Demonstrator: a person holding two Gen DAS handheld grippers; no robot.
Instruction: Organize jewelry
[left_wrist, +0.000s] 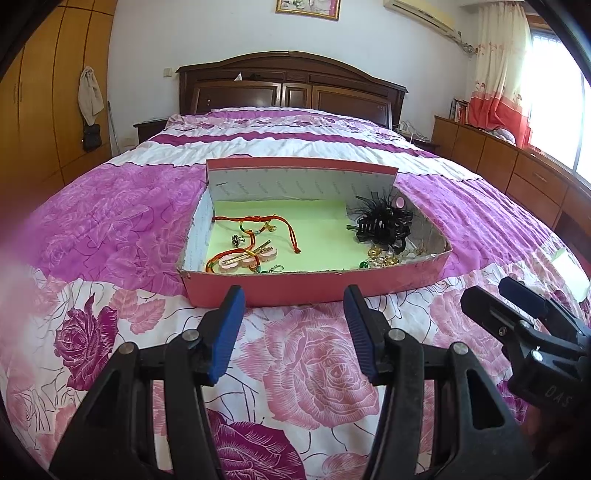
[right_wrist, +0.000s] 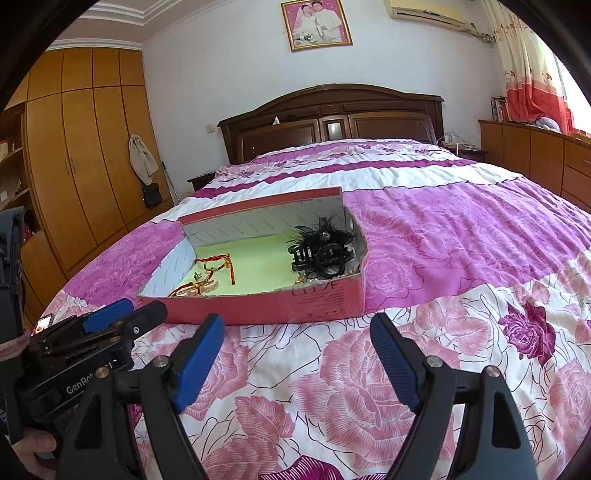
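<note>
A pink cardboard box (left_wrist: 314, 290) (right_wrist: 295, 308) lined with green paper lies open on the bed. Inside it, a black feathered hair clip (left_wrist: 384, 221) (right_wrist: 321, 251) sits at the right, with gold beaded pieces (left_wrist: 384, 256) in front of it. At the left lie red cord bracelets (left_wrist: 258, 221) (right_wrist: 218, 262), a small ring (left_wrist: 236, 240) and a pink flower clip (left_wrist: 243, 260). My left gripper (left_wrist: 293, 295) hovers just short of the box's front wall, open and empty. My right gripper (right_wrist: 298, 323) stands beside it, open wider and empty too.
The box rests on a floral pink and purple quilt (left_wrist: 314, 369). A dark wooden headboard (left_wrist: 291, 85) stands behind, a wardrobe (right_wrist: 81, 166) to the left and low cabinets (left_wrist: 517, 166) to the right. A hand (right_wrist: 33, 454) holds the left gripper's handle.
</note>
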